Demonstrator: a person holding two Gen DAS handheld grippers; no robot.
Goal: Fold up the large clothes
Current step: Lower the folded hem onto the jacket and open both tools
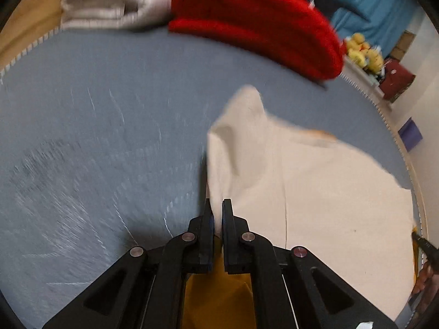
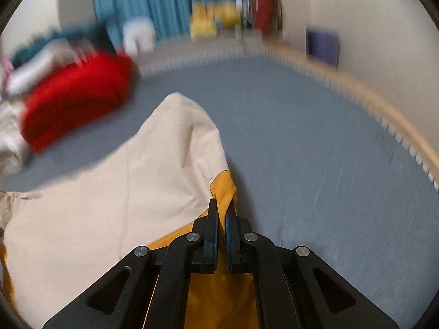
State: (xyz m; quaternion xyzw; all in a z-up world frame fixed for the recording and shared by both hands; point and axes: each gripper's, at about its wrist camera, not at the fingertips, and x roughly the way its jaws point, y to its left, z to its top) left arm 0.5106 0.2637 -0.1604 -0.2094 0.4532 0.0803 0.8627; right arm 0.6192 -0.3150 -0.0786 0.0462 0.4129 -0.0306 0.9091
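L wrist view: left gripper clamped on edge of cream garment, mustard lining below; garment spread over grey mat twd right edge. Red garment at far edge.
R wrist view: right gripper pinching garment's mustard corner; mat bare to right.

The cream garment is smooth matt woven cloth with a mustard-yellow lining, the red garment looks like soft fuzzy knit, and each tool is matt black plastic with shiny metal pins.
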